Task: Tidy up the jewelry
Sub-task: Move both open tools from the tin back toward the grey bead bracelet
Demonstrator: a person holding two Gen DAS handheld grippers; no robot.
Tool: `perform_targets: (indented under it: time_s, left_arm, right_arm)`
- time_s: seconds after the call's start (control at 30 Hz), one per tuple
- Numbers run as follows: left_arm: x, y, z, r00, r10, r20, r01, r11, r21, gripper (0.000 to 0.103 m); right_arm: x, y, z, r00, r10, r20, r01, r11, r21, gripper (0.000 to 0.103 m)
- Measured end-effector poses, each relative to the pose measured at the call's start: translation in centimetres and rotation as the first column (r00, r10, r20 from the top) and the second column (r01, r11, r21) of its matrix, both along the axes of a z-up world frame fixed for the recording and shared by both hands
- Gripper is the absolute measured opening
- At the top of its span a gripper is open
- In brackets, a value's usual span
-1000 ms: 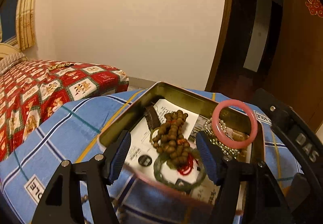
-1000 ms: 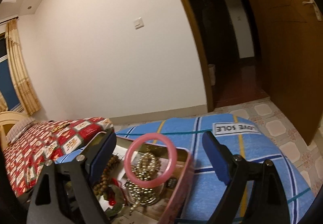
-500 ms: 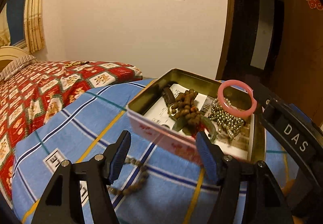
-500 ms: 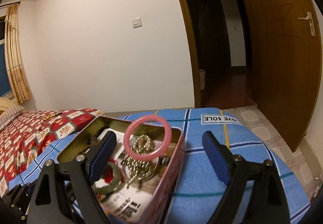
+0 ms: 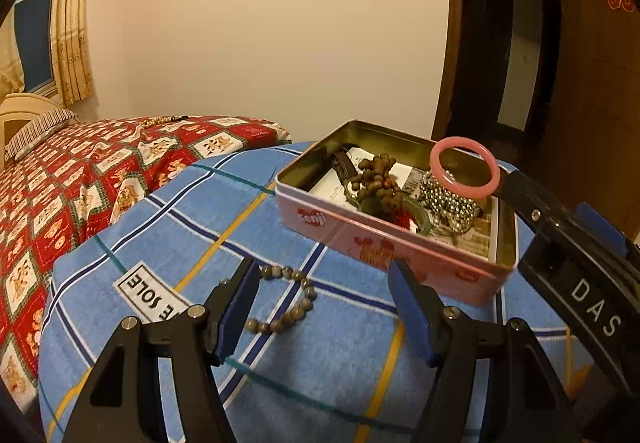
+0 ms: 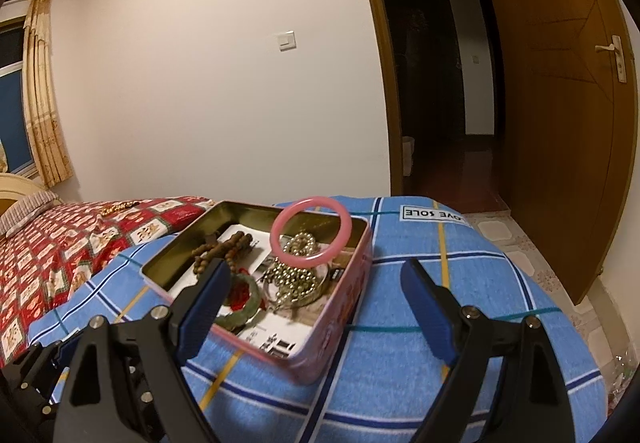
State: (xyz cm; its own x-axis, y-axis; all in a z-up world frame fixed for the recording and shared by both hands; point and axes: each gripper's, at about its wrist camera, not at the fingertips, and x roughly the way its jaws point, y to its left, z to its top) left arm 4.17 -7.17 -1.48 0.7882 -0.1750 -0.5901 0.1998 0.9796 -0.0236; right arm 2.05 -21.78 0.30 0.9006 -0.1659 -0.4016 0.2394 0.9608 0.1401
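My left claw (image 5: 324, 307) stands open with nothing between its blue pads (image 5: 236, 311). Just ahead of it, on the blue plaid cloth (image 5: 168, 227) that covers the tabletop, lies a grey-brown bead bracelet (image 5: 286, 299) in a loose curl; one end of the string sits right beside my left pad, though I cannot tell whether it touches. Beyond the bracelet and up to the right is the pink tin (image 5: 384, 239), lid off, its near wall facing me.

My right claw (image 6: 316, 307) is also open wide and grips nothing. Its left pad (image 6: 204, 307) hangs over the near left corner of the pink tin (image 6: 340, 319); its right pad is out over bare blue plaid cloth (image 6: 460, 271) on the tin's right side.

Inside the tin a pink bangle (image 6: 311, 230) stands on edge, propped against a heap of metal ball beads (image 6: 296, 275). To the heap's left lie a dark green bangle (image 6: 244, 313) with a bit of red cord, and a strand of brown wooden beads (image 6: 224, 247) farther back. Printed paper lines the tin's bottom.

In the left view my right claw's black arm, lettered DAS, reaches in from the lower right toward the pink bangle (image 5: 465, 168).
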Motion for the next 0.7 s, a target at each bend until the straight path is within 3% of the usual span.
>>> perform_targets:
  time_s: [0.53, 0.57, 0.7]
  left_arm:
    - [-1.7, 4.1, -0.2, 0.999, 0.035, -0.034, -0.037, 0.998, -0.058, 0.067]
    - [-1.7, 4.4, -0.2, 0.999, 0.038, -0.035, -0.040, 0.997, -0.062, 0.067]
    - [-1.8, 5.4, 0.0, 0.998, 0.050, -0.035, -0.052, 0.997, -0.063, 0.067]
  right_arm:
    - [-1.6, 1.7, -0.1, 0.999, 0.038, -0.013, -0.039, 0.999, -0.029, 0.090]
    - [-1.5, 1.7, -0.2, 0.998, 0.053, -0.017, -0.054, 0.998, -0.022, 0.088]
    - [-0.6, 1.4, -0.5, 0.993, 0.110, -0.045, -0.108, 0.993, 0.042, 0.061]
